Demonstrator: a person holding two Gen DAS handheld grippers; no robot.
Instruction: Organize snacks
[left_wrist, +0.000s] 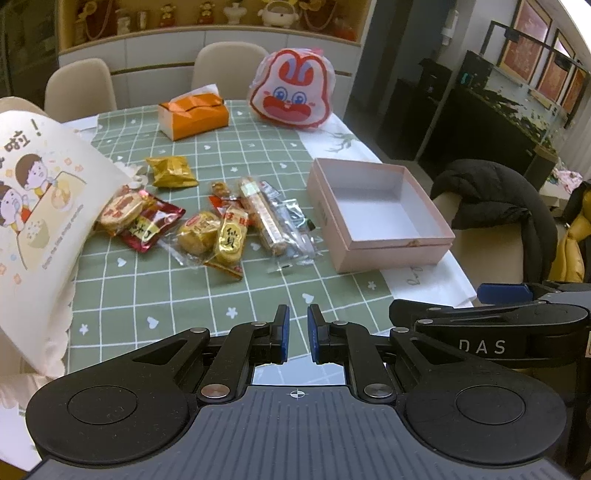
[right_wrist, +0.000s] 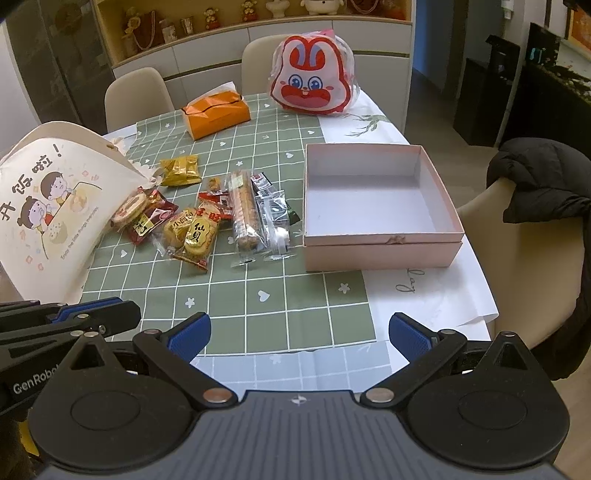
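Left wrist view. The left claw (left_wrist: 297, 332) hovers with its jaws drawn together on nothing, above the green checked cloth of the table (left_wrist: 258, 295). The snack packets (left_wrist: 218, 225) lie loose and overlapping at mid-table, the pink box (left_wrist: 384, 243) open and empty just to their right. Likely risk: glossy wrappers slipping, or two packets lifting at once. A printed paper bag (left_wrist: 44, 206) leans over the leftmost snacks.

Right wrist view. The right claw (right_wrist: 299, 336) stands wide apart, holding nothing. The clear-wrapped bar (right_wrist: 243, 210) lies nearest the box (right_wrist: 380, 254). An orange tissue box (right_wrist: 218, 114) and rabbit pouch (right_wrist: 314, 81) sit behind, well apart.
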